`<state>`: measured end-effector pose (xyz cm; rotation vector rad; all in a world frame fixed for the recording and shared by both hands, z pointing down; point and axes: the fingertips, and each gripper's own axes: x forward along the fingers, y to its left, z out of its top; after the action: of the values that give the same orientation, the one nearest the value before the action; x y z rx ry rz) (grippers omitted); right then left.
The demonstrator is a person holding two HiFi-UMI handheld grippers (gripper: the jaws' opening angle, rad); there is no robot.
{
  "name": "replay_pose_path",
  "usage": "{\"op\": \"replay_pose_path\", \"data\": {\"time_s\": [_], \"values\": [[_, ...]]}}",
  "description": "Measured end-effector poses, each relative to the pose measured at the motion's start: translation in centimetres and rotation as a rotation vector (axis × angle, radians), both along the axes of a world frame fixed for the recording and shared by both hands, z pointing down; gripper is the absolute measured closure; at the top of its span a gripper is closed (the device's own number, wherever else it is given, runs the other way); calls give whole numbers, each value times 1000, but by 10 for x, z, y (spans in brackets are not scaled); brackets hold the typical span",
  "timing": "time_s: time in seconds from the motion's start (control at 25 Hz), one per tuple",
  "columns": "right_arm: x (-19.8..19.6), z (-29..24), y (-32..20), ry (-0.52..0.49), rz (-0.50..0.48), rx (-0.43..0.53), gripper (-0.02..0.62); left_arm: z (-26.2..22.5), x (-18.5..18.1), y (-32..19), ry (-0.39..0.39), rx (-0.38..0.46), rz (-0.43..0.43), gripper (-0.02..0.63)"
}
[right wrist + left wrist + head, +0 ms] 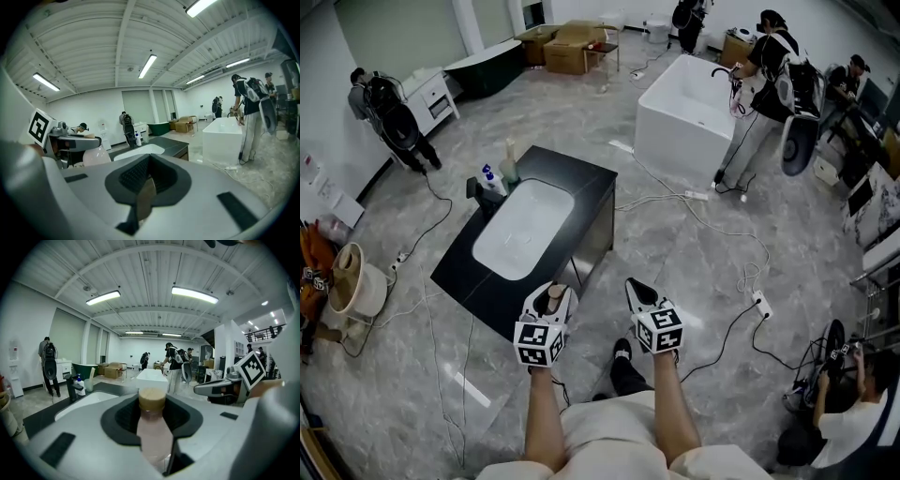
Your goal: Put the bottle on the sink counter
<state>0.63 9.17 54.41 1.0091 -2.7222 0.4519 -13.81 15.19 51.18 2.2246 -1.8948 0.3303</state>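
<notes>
Clamping pink bottle (pixel 151 427), left tool (pixel 549 296) part-open around it; right tool (pixel 145 187) closed, jaws together.

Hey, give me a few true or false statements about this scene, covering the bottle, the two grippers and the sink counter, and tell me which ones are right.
1. The left gripper holds a bottle with a tan cap. True.
2. The bottle already stands on the sink counter. False: it is in the left gripper's jaws, off the counter.
3. The right gripper has its jaws together with nothing between them. True.
4. The sink counter is white with a black basin. False: the counter is black and its basin is white.
5. A pump dispenser stands on the counter beside the faucet. True.
</notes>
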Motion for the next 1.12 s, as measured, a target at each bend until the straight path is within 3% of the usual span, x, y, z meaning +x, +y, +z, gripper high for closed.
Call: {"op": "replay_pose_path", "data": {"time_s": [0.4,1.12], "values": [[-8,-12,-84,-17,-30,21,591,-1,-7,-76,-23,-4,-28,479],[8,11,-151,-22,-74,-35,591,2,-7,-130,-41,-25,-83,479]]}}
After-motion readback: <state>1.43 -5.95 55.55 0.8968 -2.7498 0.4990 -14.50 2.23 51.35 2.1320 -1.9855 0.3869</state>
